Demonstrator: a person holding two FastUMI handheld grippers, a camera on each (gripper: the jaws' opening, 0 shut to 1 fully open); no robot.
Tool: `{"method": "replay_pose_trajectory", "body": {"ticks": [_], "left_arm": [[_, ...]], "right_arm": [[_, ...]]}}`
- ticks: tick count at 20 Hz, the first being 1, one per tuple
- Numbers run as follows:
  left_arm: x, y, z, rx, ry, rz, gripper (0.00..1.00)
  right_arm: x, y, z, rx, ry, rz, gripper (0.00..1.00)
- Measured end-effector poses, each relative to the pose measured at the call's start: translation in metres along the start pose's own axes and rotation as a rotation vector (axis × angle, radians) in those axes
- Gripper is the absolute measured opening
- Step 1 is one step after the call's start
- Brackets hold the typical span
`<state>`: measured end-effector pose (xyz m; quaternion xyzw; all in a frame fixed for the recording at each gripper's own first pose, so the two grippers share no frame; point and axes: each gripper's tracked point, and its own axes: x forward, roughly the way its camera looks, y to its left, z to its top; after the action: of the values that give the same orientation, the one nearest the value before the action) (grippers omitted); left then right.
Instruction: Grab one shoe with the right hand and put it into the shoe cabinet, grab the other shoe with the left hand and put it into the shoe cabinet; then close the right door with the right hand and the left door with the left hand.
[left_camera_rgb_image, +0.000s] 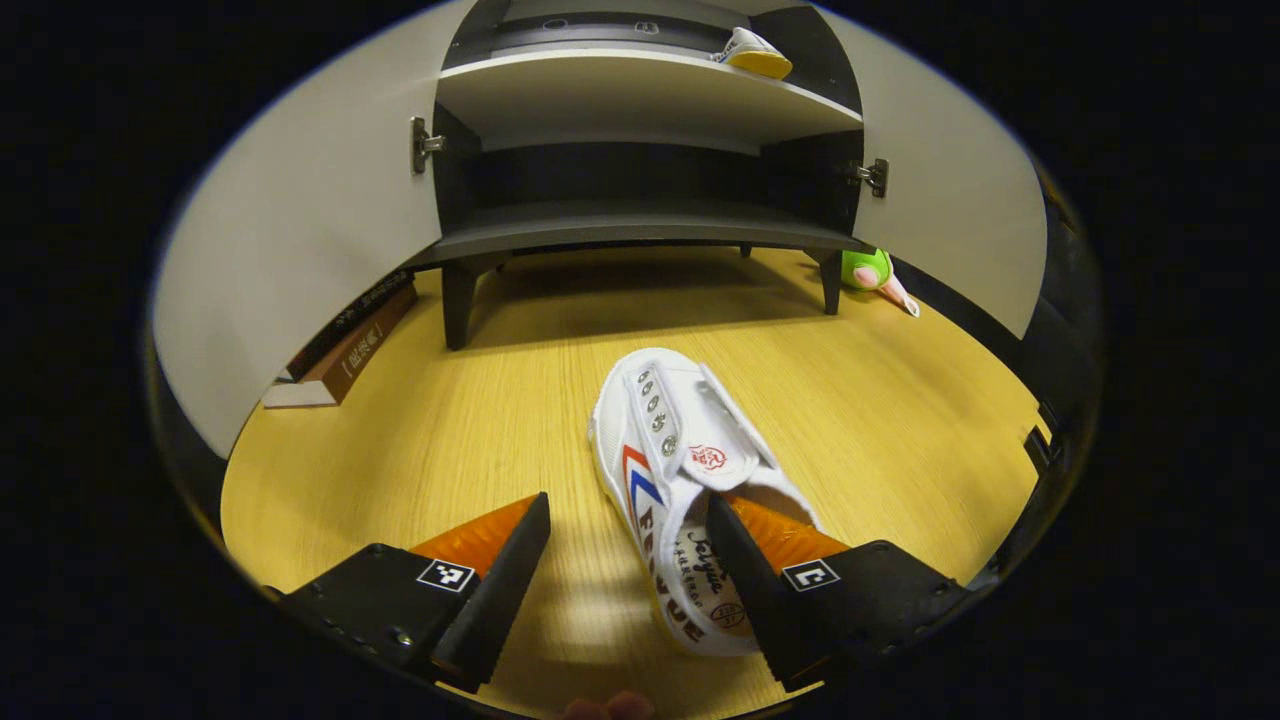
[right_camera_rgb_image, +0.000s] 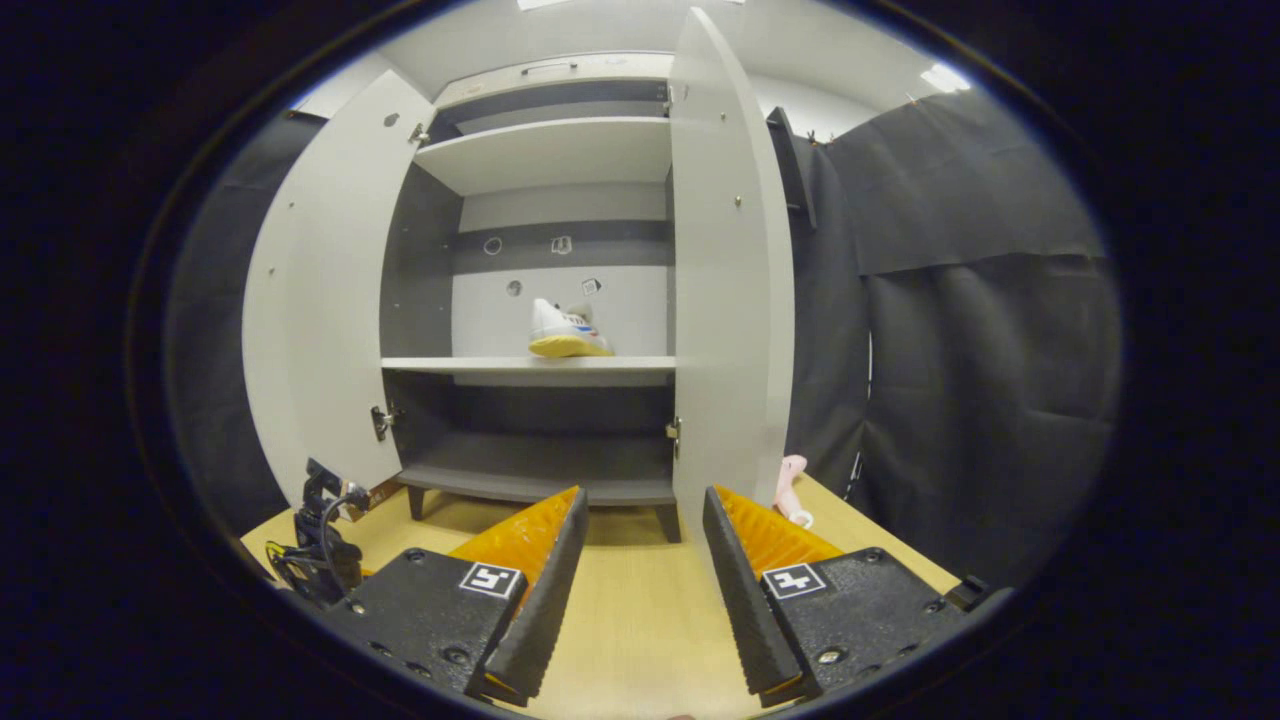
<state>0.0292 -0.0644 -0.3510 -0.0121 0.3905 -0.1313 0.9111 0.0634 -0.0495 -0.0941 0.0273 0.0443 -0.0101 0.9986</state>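
White shoe (left_camera_rgb_image: 680, 470) lies between left hand-held gripper's (left_camera_rgb_image: 628, 560) fingers.

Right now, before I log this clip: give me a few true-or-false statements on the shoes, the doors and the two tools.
1. One shoe sits on a cabinet shelf. True.
2. The second shoe is in the cabinet too. False: it lies on the table in front of the cabinet.
3. Both doors are shut. False: the left door and right door stand open.
4. The left tool is open, with one finger over the second shoe's heel end. True.
5. The right tool grips a shoe. False: it is open and holds nothing.
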Motion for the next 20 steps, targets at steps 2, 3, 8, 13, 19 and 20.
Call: {"method": "replay_pose_trajectory", "body": {"ticks": [2,3,8,13,19,20], "left_arm": [[0.01,0.002,0.004,-0.016,0.01,-0.019,0.96],[0.014,0.005,0.005,-0.029,0.014,-0.024,0.98],[0.026,0.002,0.015,-0.058,-0.018,-0.049,0.93],[0.033,0.022,0.022,-0.062,-0.077,0.051,0.33],[0.012,0.023,0.031,-0.049,-0.114,0.084,0.0],[-0.003,0.023,0.041,-0.052,-0.146,0.092,0.0]], "right_arm": [[0.002,-0.001,-0.001,-0.002,0.006,-0.002,0.73],[0.003,-0.001,-0.001,-0.004,0.007,-0.002,0.73],[0.008,0.002,-0.003,-0.023,0.012,0.003,0.73],[0.014,0.008,-0.004,-0.022,0.019,0.018,0.74],[0.02,0.015,-0.001,-0.034,0.015,0.031,0.73],[0.021,0.016,-0.001,-0.032,0.016,0.036,0.73]]}}
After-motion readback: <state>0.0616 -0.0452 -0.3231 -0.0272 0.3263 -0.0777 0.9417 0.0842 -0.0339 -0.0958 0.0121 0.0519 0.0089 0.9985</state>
